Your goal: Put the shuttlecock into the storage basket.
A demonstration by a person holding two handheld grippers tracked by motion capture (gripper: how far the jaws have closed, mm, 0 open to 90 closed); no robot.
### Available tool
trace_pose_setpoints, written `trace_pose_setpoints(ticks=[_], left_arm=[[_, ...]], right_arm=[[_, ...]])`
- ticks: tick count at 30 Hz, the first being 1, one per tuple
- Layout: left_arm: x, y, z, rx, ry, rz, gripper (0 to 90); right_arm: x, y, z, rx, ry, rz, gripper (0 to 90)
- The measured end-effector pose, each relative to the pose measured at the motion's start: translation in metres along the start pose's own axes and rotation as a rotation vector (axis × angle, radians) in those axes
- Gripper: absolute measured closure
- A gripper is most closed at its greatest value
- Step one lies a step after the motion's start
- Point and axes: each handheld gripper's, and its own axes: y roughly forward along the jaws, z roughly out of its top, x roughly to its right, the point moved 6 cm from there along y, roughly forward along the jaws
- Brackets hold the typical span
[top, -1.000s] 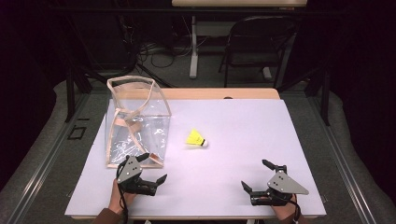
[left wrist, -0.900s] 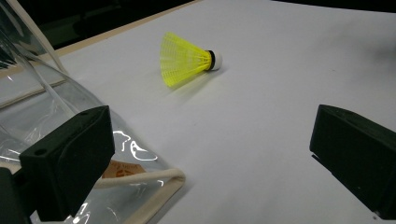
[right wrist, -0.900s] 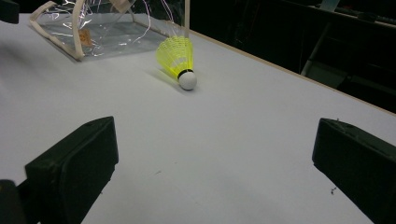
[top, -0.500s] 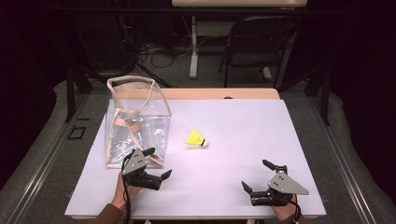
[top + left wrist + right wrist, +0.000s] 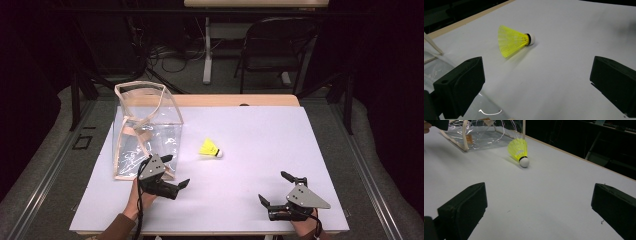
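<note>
Evidently the reach is under way — the left gripper, jaws spread wide and empty, faces the yellow shuttlecock lying on the white table beside the clear bag; next, close in — straddle its skirt.

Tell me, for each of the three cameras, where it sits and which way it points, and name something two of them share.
High view: above the person's side, looking forward and down on the white table; both forearms, left gripper and right gripper show.
Left gripper view: rides the left gripper, looking between open jaws at the yellow shuttlecock.
Right gripper view: rides the right gripper, facing the shuttlecock's white cork end, clear bag behind.
Shared: all three show the shuttlecock and bag.
</note>
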Motion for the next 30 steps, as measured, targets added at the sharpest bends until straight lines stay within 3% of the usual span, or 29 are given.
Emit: trace_pose_setpoints(ticks=[30], left_arm=[[-0.011,0.025,0.019,-0.052,0.002,-0.014,0.0]], right_arm=[[-0.001,0.001,-0.001,-0.006,0.001,0.003,0.0]])
